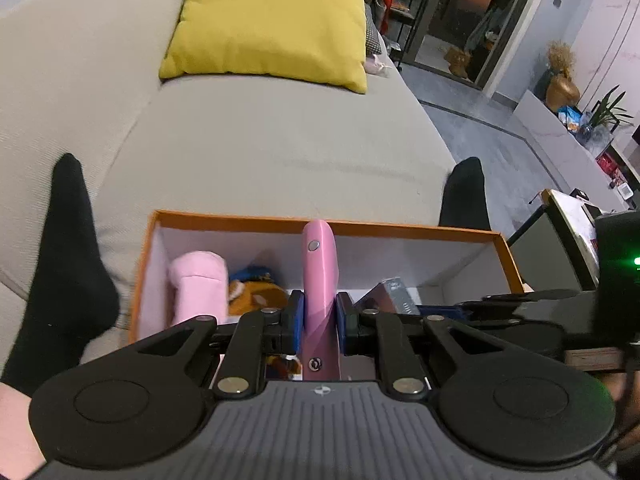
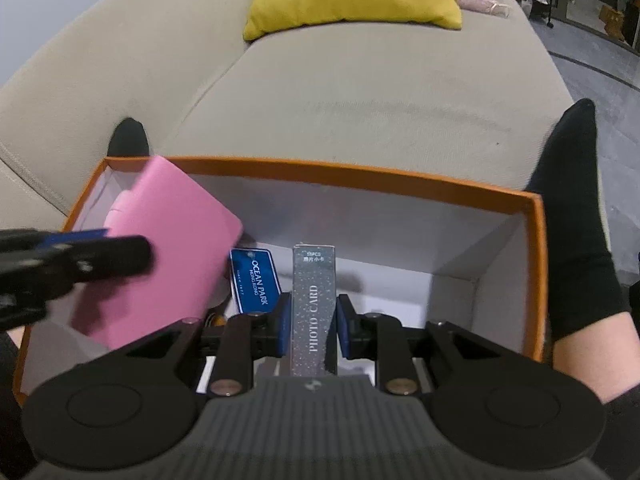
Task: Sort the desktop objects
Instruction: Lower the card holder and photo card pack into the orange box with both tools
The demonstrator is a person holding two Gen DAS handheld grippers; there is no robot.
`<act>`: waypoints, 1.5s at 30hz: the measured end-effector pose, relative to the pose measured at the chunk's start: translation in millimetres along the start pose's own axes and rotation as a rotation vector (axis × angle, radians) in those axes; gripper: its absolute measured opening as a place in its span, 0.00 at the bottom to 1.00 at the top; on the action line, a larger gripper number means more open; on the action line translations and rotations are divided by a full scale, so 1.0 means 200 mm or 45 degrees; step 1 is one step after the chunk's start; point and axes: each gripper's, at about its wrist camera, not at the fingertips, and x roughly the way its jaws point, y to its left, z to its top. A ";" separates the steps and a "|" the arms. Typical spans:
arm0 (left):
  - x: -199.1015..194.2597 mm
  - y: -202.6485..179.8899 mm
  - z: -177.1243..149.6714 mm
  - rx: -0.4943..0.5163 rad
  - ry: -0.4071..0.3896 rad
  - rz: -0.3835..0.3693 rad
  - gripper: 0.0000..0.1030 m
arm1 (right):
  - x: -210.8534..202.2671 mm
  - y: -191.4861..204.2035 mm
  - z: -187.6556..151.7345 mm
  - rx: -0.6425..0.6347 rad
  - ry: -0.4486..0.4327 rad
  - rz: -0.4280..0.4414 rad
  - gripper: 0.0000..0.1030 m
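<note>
An orange-rimmed cardboard box [image 1: 256,219] [image 2: 352,174] with white inner walls stands on a sofa between a person's feet. My left gripper [image 1: 316,316] is shut on a flat pink case [image 1: 319,280], held edge-on over the box; the right wrist view shows its broad pink face [image 2: 172,256]. My right gripper [image 2: 310,314] is shut on a grey glittery box marked PHOTO CARD [image 2: 313,304], upright inside the orange box. A blue OCEAN PARK tag [image 2: 256,282] lies on the box floor beside it. A pink plush [image 1: 198,286] and an orange-brown toy [image 1: 256,298] lie at the box's left.
The grey sofa seat [image 1: 280,144] stretches beyond the box, with a yellow cushion [image 1: 272,20] at its back. Black-socked feet [image 1: 68,264] [image 2: 576,240] flank the box on both sides. A grey floor and a low cabinet [image 1: 560,136] with plants lie to the right.
</note>
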 end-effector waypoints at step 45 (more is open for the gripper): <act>0.35 -0.12 -0.03 0.006 0.047 0.180 0.19 | 0.01 -0.07 0.01 0.257 0.003 0.120 0.23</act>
